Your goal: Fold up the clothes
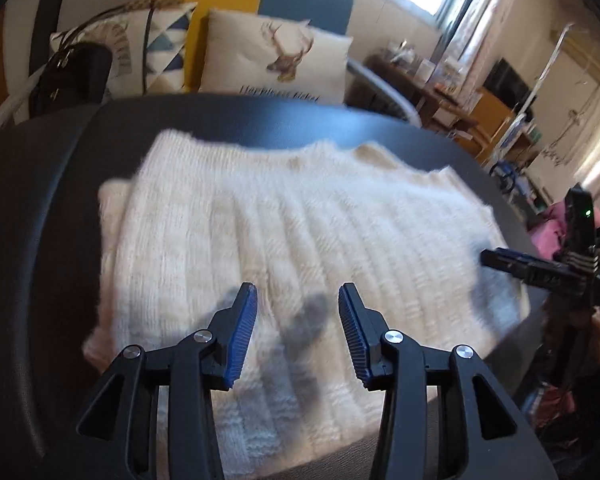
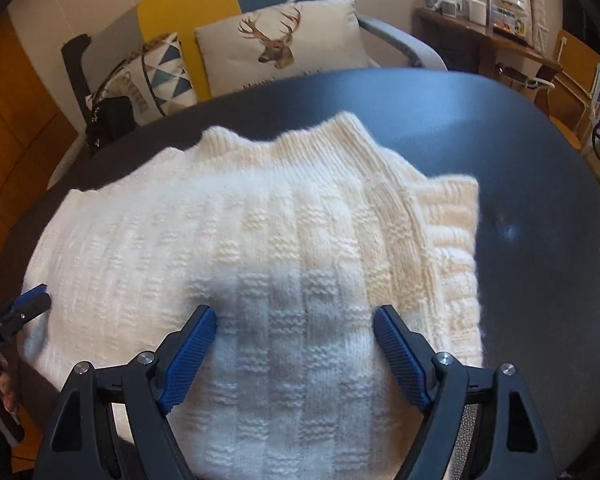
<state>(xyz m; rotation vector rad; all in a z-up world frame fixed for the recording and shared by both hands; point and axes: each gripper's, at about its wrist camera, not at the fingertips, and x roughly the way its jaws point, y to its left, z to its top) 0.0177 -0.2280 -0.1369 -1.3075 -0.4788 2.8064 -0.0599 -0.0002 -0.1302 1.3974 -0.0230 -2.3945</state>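
A cream ribbed knit sweater (image 1: pixel 292 236) lies folded on the dark round table (image 1: pixel 60 208), its collar at the far edge. My left gripper (image 1: pixel 297 294) hovers over the sweater's near part, jaws apart, nothing between the blue pads, and its shadow falls on the knit. In the right wrist view the same sweater (image 2: pixel 260 248) fills the middle, a folded sleeve edge showing at its right. My right gripper (image 2: pixel 294 316) stands wide open just above the near part of the knit. The right gripper (image 1: pixel 500 260) also shows at the sweater's right side in the left wrist view.
Beyond the table (image 2: pixel 540 200) stands a sofa with a deer cushion (image 2: pixel 276 40) and a triangle-patterned cushion (image 2: pixel 164 72). A black handbag (image 1: pixel 72 76) leans at the back left. A wooden shelf (image 2: pixel 488 36) with small items stands at the far right. A hand holds the left gripper (image 2: pixel 24 308).
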